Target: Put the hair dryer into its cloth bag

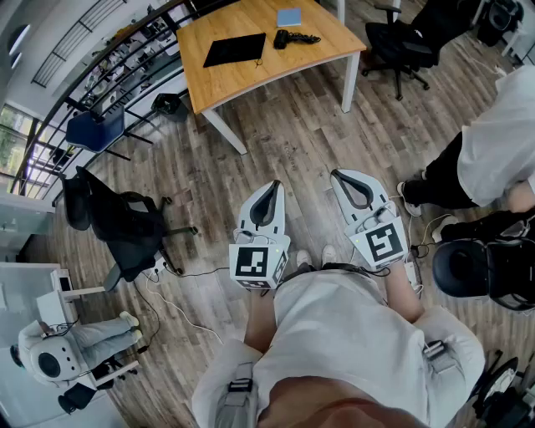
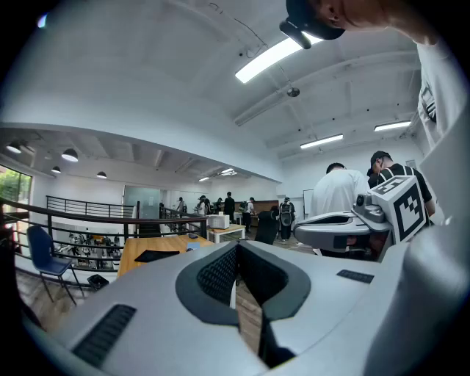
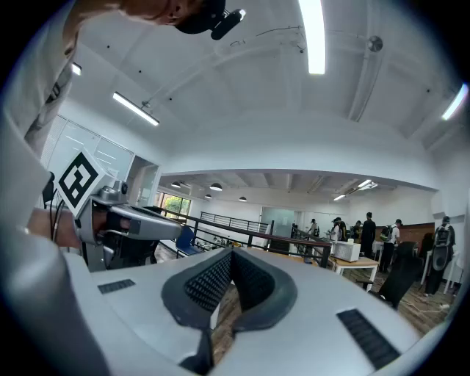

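Hair dryer (image 1: 294, 38) beside flat cloth bag (image 1: 235, 49) on wooden table (image 1: 230, 84); left gripper (image 1: 272, 185), right gripper (image 1: 338, 175) closed, empty.

left gripper (image 1: 270, 185), right gripper (image 1: 342, 176): side by side, roughly level, jaws closed, empty.

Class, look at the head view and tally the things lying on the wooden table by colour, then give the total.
Black: 2 (cloth bag, hair dryer)
Blue: 1 (flat blue item)
Total: 3
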### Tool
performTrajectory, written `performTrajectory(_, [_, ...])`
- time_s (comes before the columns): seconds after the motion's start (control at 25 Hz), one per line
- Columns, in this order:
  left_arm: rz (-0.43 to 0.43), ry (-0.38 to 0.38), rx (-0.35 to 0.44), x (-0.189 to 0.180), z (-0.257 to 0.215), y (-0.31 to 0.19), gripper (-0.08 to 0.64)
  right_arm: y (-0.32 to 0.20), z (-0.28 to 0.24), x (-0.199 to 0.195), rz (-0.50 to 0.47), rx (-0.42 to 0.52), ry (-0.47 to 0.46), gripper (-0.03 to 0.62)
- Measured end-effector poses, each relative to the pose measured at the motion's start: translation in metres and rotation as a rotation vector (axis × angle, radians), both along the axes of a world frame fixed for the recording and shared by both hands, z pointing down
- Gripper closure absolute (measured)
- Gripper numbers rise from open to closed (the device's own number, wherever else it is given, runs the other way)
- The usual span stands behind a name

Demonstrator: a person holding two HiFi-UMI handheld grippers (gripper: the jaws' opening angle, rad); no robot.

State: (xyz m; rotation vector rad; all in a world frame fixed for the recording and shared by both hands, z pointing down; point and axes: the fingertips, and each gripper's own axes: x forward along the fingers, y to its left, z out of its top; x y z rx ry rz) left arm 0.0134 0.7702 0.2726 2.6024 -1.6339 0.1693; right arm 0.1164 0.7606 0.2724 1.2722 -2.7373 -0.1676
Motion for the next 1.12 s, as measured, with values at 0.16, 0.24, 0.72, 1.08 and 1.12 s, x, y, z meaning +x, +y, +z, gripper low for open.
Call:
performTrajectory(0.16, [-0.007,-0.002,-0.004,0.002,0.0,0.003,0.541,0.001,-0.001,0.003,0.002,-0.006,-0.015,0.572])
performTrajectory(0.24, [-0.013,-0.004,-0.004,0.006,0.001,0.004,0.541,0.0,-0.002,0.009,0.009,-0.023,-0.032,0.572])
performTrajectory(0.72, [-0.029,-0.018,0.006,0.014,-0.001,-0.008,0.541,-0.014,-0.001,0.018,0.003,-0.004,-0.051,0.572])
performTrajectory(1.08, [-0.014,-0.014,0.003,0.002,0.006,-0.046,0.541,-0.051,0.004,0.002,0.011,-0.025,-0.069,0.572])
performTrajectory(1.12, [-0.013,-0.013,0.003,-0.001,0.006,-0.052,0.541,-0.057,0.005,-0.001,0.011,-0.022,-0.065,0.572])
